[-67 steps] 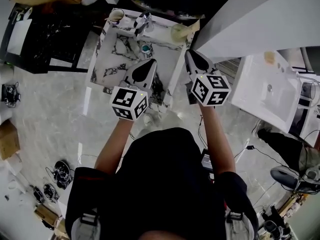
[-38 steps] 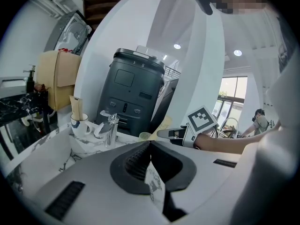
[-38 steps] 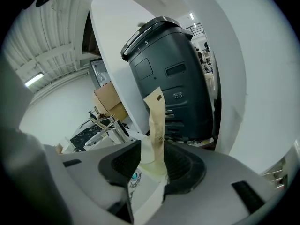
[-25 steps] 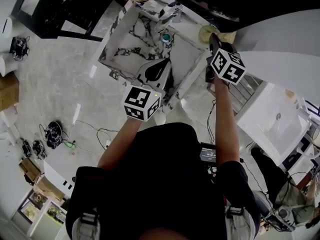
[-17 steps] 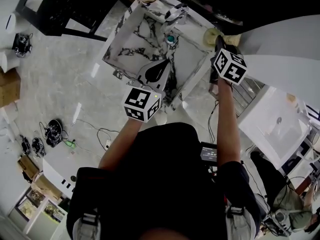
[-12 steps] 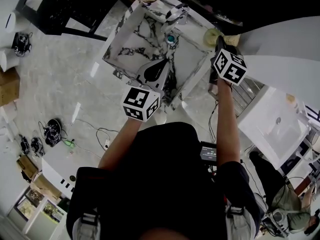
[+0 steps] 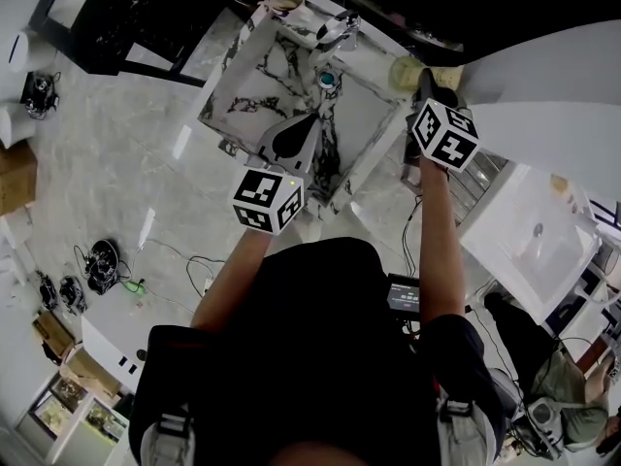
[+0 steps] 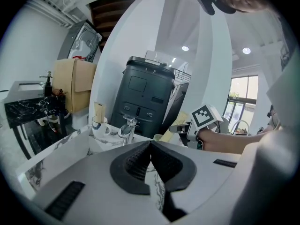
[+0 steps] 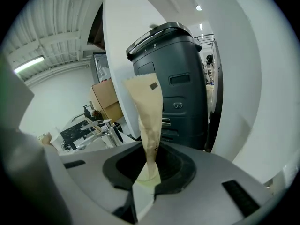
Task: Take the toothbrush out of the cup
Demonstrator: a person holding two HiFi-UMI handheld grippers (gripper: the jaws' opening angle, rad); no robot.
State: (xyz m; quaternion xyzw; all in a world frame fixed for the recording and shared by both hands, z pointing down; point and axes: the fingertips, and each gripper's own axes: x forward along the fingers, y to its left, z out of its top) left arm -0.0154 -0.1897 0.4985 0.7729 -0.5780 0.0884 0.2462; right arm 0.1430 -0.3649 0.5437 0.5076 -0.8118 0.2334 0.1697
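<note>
1. Fingers (image 9: 177,167) of the right gripper (image 9: 150,154) are set narrow on the paper-wrapped toothbrush (image 9: 146,111). They have just been closing, and the wrapper is pinched between the pads.
2. The toothbrush stands upright. Its wide top rises above the fingers, and its lower end runs down toward the pale cup (image 9: 146,176) directly beneath them. Whether that end has cleared the cup cannot be told.
3. The left gripper (image 8: 151,143) has its fingers fully together with nothing between them. It hovers over the sink (image 7: 262,85), well apart from the cup.
4. Change from the earliest head view: both grippers were then side by side at the sink's near edge. The right gripper now reaches to the cup at the sink's far right corner, while the left gripper has kept to the basin.
5. Head view: the right gripper's body covers the toothbrush, and only part of the cup shows beside it. The grip itself is visible only in the right gripper view.
6. Left gripper view: shows the right gripper from the side. It also shows a second cup (image 8: 99,124) beside the faucet (image 8: 127,128); the right gripper view does not show that cup.
</note>
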